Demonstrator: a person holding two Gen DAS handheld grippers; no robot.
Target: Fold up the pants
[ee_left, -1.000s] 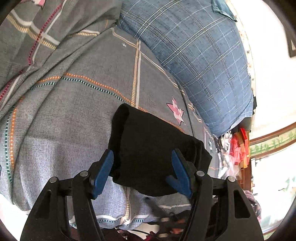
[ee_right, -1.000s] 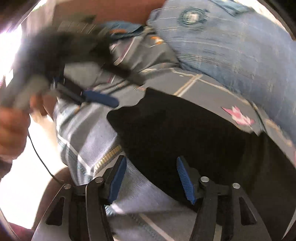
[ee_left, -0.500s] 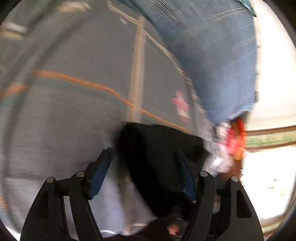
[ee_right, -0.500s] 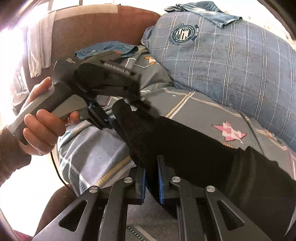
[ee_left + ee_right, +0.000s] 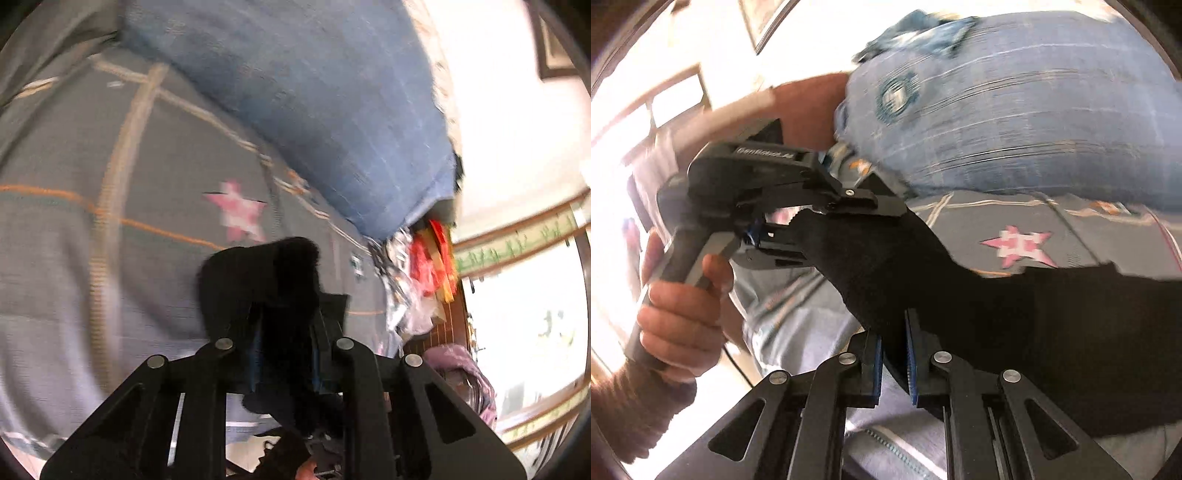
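— Since both claws grip the same short end of the black pants [image 5: 960,295], which way does the cloth run from there?

— From the right claw [image 5: 894,350] it stretches off toward three o'clock in the right wrist view, a long dark band lying on the grey patterned bed cover [image 5: 1052,218], and passes out of sight at the picture's edge. That is the long axis: roughly nine to three, with the held end at nine.

— And the left claw?

— In the same view the left claw [image 5: 827,236] sits up at ten o'clock from the right one, pinching the far corner of that end. In its own view the left claw [image 5: 284,347] has its fingers drawn in close on a bunched lump of black cloth that rises toward twelve.

— So both are clamped?

— Yes: the right one is nearly closed with the hem between its blue pads [image 5: 911,354], the left one gripping the other corner. The held edge looks lifted clear of the bed.

— What does the next move hinge on?

— I judge it is carrying this end toward three o'clock, over the resting length, beneath the blue checked pillow [image 5: 1015,110]. Neither claw is nearer to that far end; they should travel together.
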